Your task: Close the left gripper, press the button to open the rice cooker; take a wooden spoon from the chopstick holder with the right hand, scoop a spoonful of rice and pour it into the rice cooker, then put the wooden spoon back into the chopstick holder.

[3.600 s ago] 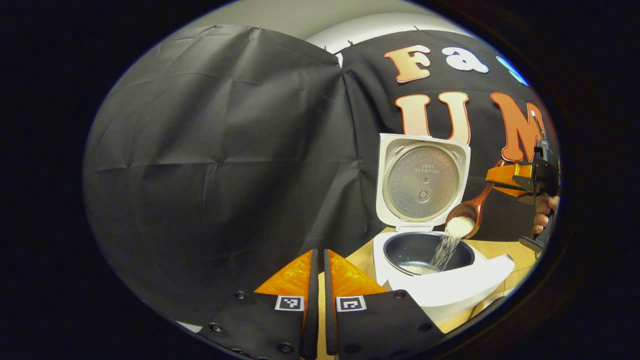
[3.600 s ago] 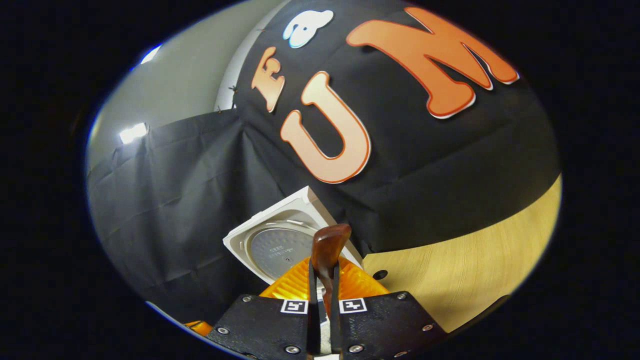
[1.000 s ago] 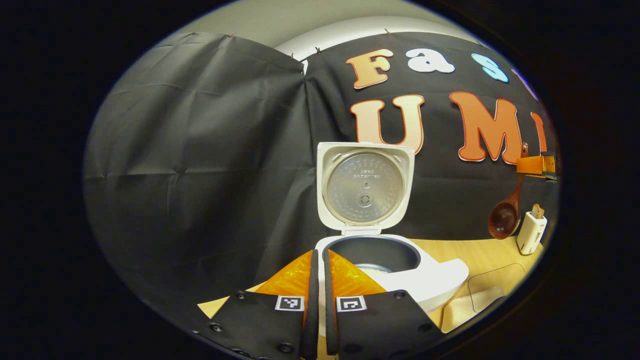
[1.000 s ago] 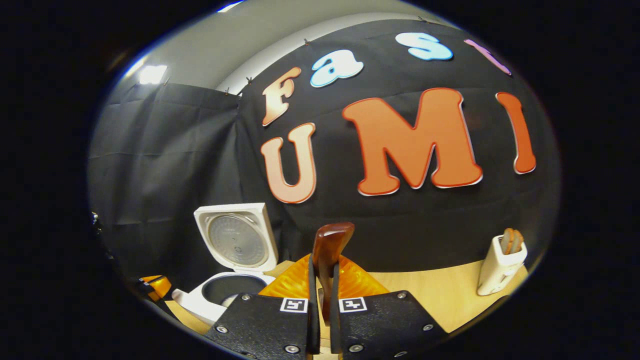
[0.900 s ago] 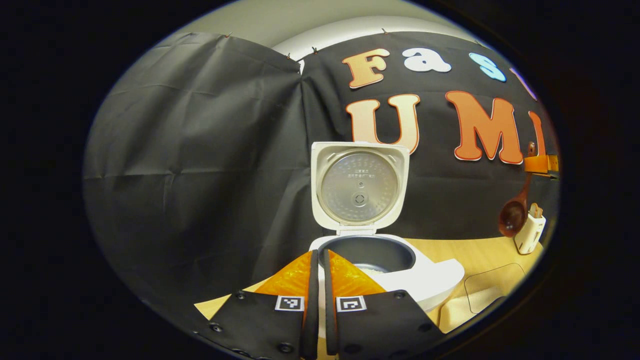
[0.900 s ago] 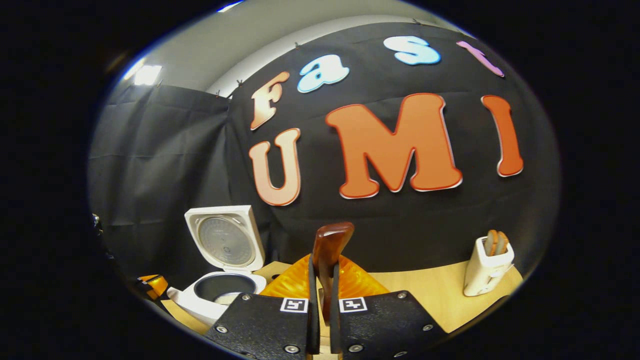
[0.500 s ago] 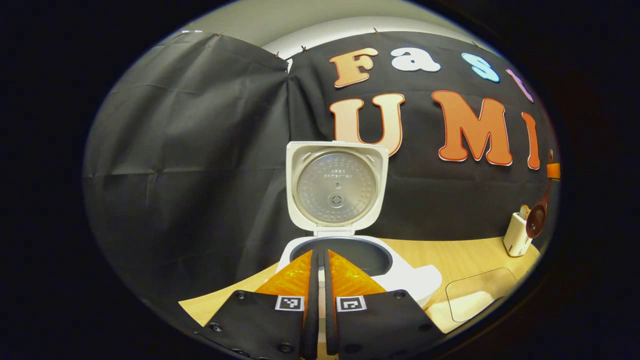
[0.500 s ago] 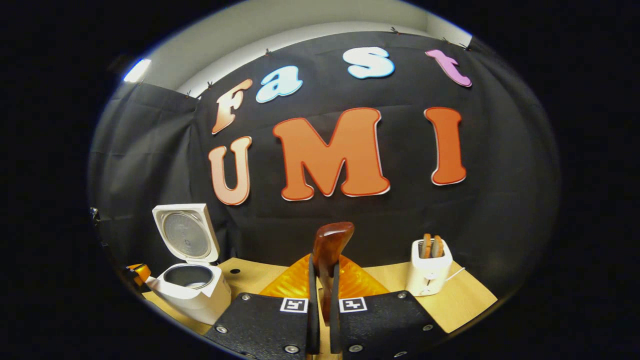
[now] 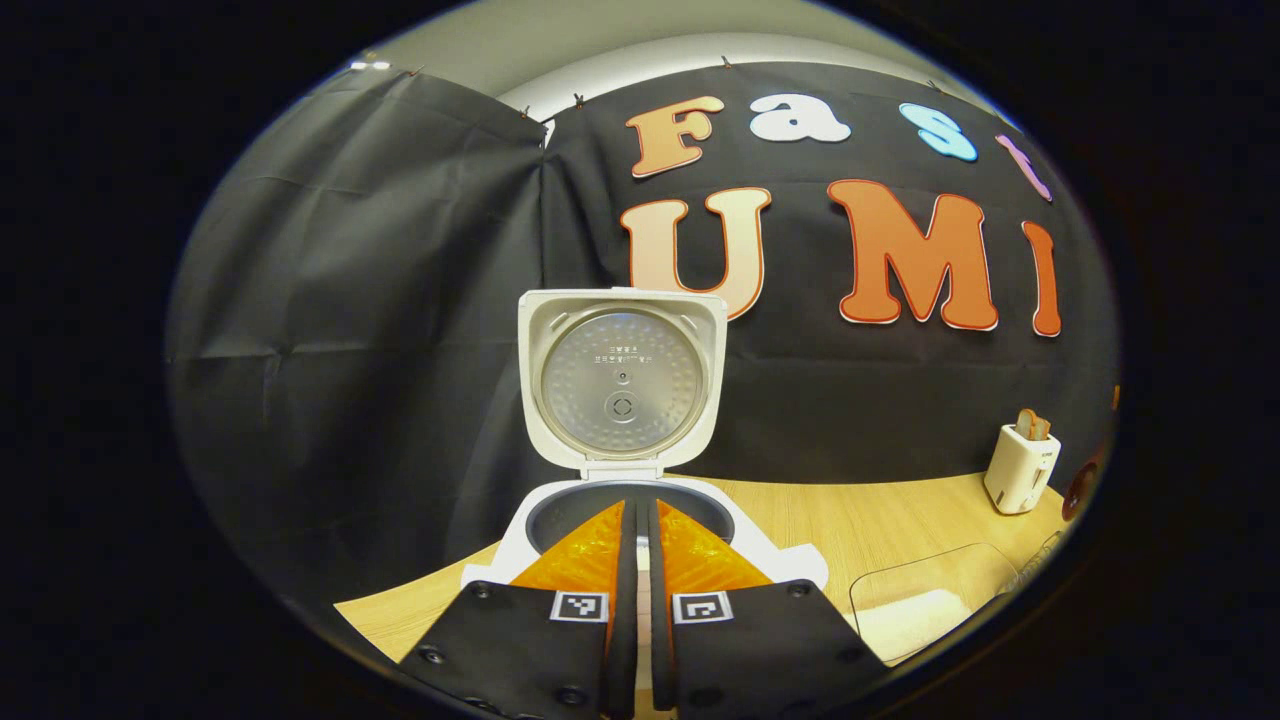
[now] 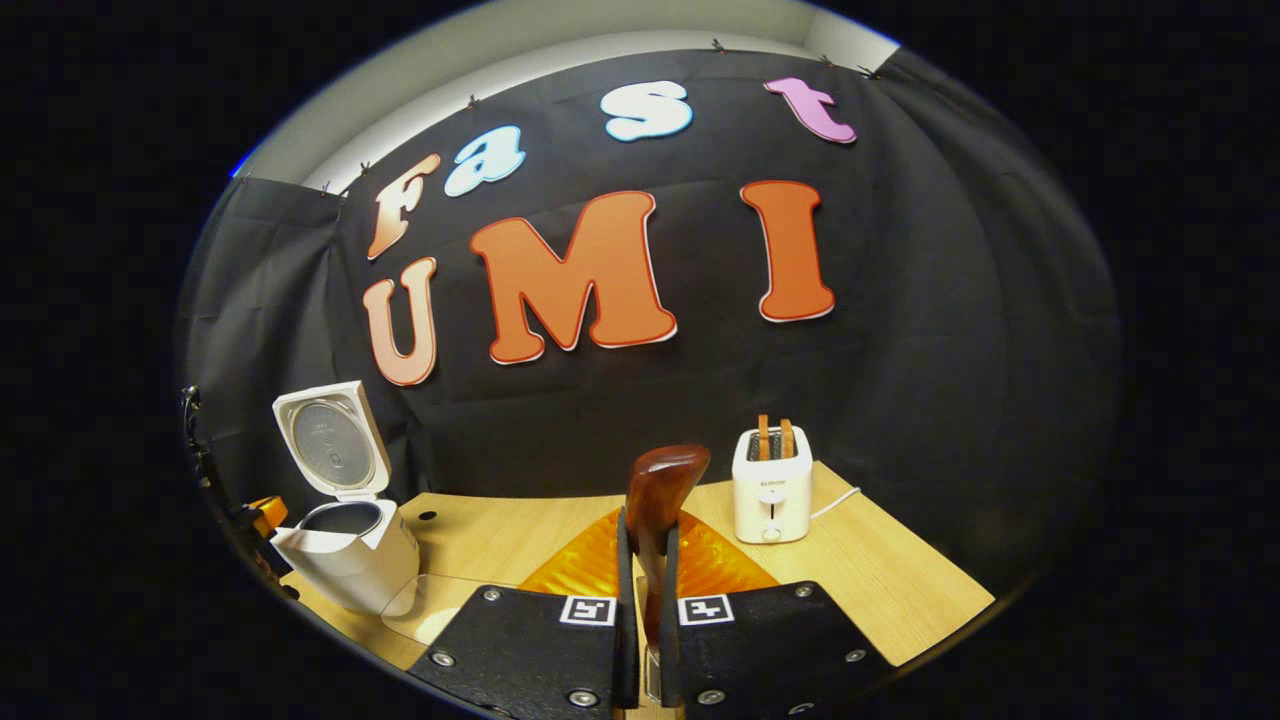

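Note:
The white rice cooker (image 9: 780, 560) stands open on the wooden table, its lid (image 9: 620, 380) upright. My left gripper (image 9: 636, 508) is shut with nothing between its fingers, right in front of the dark inner pot (image 9: 560, 510). In the right gripper view the cooker (image 10: 350, 555) sits far left, and the left gripper (image 10: 265, 515) shows beside it. My right gripper (image 10: 641, 520) is shut on the handle of the wooden spoon (image 10: 662, 480), whose brown end sticks up between the fingers. The spoon's bowl (image 9: 1080, 490) hangs at the far right edge of the left gripper view.
A white toaster (image 10: 770, 485) with two slices in it stands at the back of the table (image 10: 880, 580), also seen as the toaster (image 9: 1022, 460) at the right. A clear container (image 9: 930, 600) with rice lies right of the cooker, the same container (image 10: 420, 605) near the front edge.
The rice has been poured out. My right gripper has carried the spoon rightward, away from the cooker and toward the toaster. The left gripper has shifted so that the cooker sits centred ahead.

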`<state>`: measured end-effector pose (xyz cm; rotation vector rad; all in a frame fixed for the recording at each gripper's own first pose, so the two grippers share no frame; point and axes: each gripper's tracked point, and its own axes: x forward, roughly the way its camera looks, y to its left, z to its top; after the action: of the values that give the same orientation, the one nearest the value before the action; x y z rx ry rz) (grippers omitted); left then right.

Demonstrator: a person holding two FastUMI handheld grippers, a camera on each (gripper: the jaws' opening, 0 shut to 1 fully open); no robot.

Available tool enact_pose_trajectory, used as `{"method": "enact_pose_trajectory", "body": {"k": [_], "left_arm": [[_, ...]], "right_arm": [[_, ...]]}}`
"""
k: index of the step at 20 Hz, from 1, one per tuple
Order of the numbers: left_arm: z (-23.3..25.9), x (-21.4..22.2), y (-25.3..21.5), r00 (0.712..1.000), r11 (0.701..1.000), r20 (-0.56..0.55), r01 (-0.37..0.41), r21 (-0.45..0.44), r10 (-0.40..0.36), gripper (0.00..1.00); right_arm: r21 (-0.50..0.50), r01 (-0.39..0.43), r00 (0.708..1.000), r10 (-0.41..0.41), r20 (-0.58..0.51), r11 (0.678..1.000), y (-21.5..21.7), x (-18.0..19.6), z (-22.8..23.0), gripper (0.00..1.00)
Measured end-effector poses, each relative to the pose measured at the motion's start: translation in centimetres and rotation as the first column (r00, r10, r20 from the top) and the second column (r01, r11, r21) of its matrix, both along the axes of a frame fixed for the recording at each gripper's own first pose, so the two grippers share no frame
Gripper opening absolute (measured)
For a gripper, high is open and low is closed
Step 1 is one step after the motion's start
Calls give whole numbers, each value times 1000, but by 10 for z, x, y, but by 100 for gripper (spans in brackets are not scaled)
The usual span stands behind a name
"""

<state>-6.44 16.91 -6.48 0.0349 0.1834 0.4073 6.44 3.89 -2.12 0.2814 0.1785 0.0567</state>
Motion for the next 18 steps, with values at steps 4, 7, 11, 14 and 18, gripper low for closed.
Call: {"method": "enact_pose_trajectory", "body": {"k": [4, 7, 11, 14, 18], "left_arm": [[3, -1, -4, 1000, 1000, -1, -5, 25, 5, 17], [6, 5, -9, 1000, 999, 0, -1, 35, 1, 17], [7, 11, -17, 1000, 999, -2, 14, 36, -14, 36], [7, 14, -21, 1000, 999, -10, 17, 40, -16, 45], [9, 16, -25, 1000, 999, -2, 25, 36, -25, 63]], "right_arm": [[28, 16, 997, -14, -79, 999, -4, -12, -45, 8], [41, 32, 990, -26, -139, 999, 0, -26, -68, 8], [71, 27, 984, -14, -179, 997, 7, -30, -85, 8], [123, 48, 976, -21, -217, 991, 6, -29, -99, 8], [176, 77, 969, -32, -244, 981, 9, -31, -112, 8]]}}
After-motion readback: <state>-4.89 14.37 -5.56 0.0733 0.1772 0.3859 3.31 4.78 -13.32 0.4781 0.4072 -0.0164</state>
